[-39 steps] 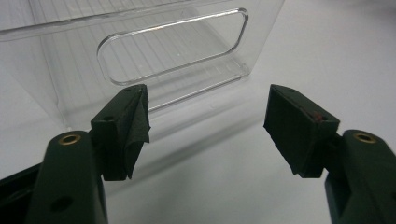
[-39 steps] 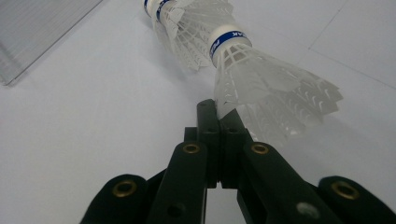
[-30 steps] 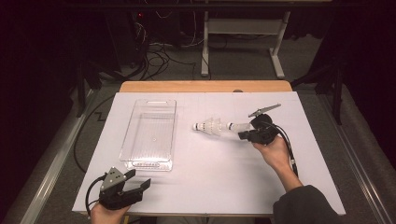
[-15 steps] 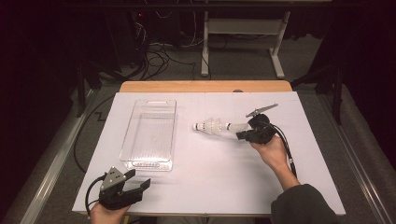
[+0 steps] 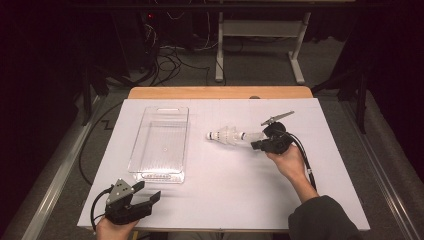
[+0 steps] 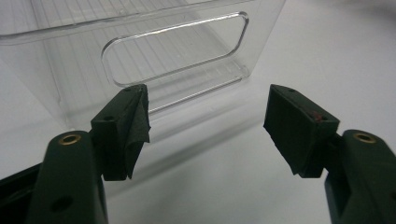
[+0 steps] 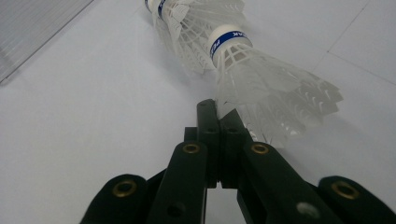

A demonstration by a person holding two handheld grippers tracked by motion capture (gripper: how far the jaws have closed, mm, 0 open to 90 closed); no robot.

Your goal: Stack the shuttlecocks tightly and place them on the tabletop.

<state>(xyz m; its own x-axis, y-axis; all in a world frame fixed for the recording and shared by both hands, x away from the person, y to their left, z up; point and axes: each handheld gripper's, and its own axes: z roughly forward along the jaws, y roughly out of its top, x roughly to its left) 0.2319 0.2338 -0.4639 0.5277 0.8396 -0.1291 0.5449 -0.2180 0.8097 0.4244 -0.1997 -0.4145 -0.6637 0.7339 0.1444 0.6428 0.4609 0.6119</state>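
1. White feathery plastic is what I'm dealing with: a nested stack of shuttlecocks [image 5: 227, 135] lying on its side a bit right of centre in the high view, cork ends pointing left toward the clear bin [image 5: 160, 142]. In the right gripper view I can count at least two blue-banded corks.
2. Right gripper [image 5: 259, 144] sits at the open skirt end of the stack, centre-right of the high view. From its own camera the jaws are pressed together, right against the rim of the last skirt [image 7: 280, 100]. They look pinched on that skirt edge, but I honestly can't tell if any feather is actually caught between them.
3. Left gripper [image 5: 152, 196] is parked at the lower left of the high view, jaws spread wide, nothing in them. Its camera looks at the near end wall of the bin with the handle slot [image 6: 175, 46].
4. Handling guess: these things weigh next to nothing, skirts are springy and crush easily, and the stack could slide apart if lifted from one end.
5. I'd rather grab around a cork band than the skirt rim: firmer, and less likely to deform.
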